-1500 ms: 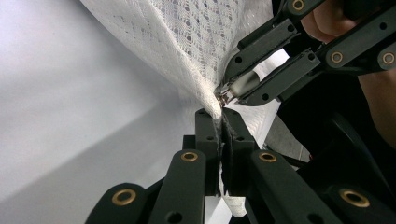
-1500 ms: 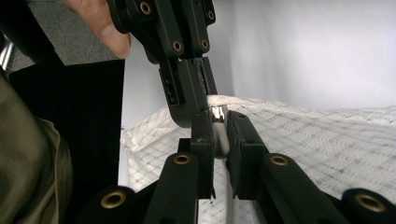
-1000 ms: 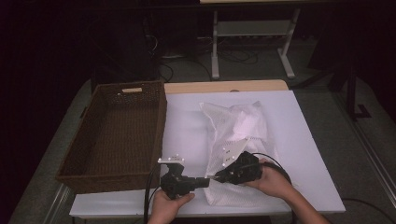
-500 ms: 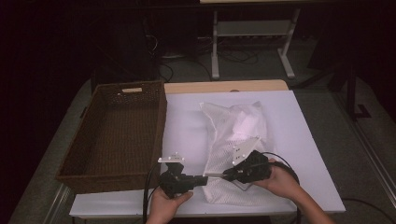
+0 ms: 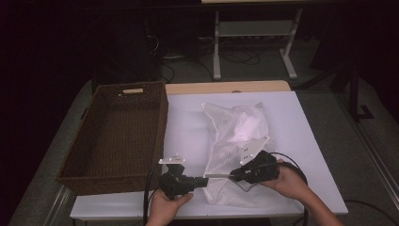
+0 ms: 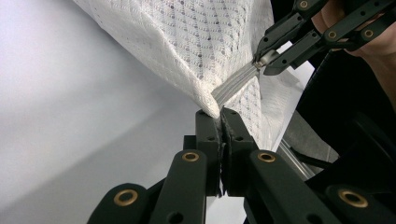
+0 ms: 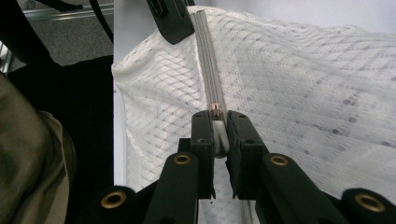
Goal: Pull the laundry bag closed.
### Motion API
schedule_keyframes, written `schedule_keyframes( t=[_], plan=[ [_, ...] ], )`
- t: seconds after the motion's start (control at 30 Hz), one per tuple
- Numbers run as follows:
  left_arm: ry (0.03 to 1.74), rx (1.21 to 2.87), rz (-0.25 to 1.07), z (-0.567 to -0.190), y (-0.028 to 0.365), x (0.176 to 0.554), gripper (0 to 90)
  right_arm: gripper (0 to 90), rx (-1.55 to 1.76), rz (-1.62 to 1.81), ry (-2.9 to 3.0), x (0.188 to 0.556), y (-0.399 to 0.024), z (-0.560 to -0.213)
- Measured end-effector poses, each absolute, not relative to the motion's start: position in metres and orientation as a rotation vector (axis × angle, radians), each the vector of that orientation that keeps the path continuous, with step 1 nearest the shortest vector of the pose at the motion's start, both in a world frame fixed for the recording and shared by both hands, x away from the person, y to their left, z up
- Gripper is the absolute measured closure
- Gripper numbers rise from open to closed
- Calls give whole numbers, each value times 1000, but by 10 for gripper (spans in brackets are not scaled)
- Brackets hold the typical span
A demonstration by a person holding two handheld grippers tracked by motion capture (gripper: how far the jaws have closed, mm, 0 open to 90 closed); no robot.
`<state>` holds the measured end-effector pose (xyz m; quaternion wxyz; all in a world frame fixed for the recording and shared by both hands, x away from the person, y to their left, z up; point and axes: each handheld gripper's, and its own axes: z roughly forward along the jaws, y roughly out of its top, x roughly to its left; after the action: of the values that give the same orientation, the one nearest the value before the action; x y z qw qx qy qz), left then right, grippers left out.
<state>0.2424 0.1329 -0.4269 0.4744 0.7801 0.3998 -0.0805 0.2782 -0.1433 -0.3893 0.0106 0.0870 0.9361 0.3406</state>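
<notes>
The left gripper [image 6: 220, 114] pinches the mesh bag's [image 5: 235, 136] corner; the right gripper [image 7: 216, 116] clamps what looks like its zipper pull [image 7: 218, 133].

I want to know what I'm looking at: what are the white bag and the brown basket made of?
The white bag looks like soft mesh fabric: tiny holes run in rows and it drapes and wrinkles. Its zipper seems ribbed tape with a shiny, probably metal, slider. The brown basket looks like woven wicker or rattan, matte, with a criss-cross weave on its walls.
</notes>
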Motion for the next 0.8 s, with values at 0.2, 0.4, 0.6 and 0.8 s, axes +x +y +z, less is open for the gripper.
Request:
schedule_keyframes(
  t=[0.2, 0.4, 0.6, 0.8],
  plan=[
    [977, 1914, -194, -427, 133, 243, 874, 814, 279, 1057, 2923, 279, -148, -389],
    [970, 1922, -184, -426, 133, 243, 874, 815, 289, 1059, 2922, 279, -152, -389],
    [973, 1923, -177, -425, 134, 244, 874, 815, 296, 1066, 2919, 279, -155, -388],
    [964, 1940, -156, -424, 134, 245, 874, 815, 305, 1067, 2910, 278, -159, -388]
  ],
)
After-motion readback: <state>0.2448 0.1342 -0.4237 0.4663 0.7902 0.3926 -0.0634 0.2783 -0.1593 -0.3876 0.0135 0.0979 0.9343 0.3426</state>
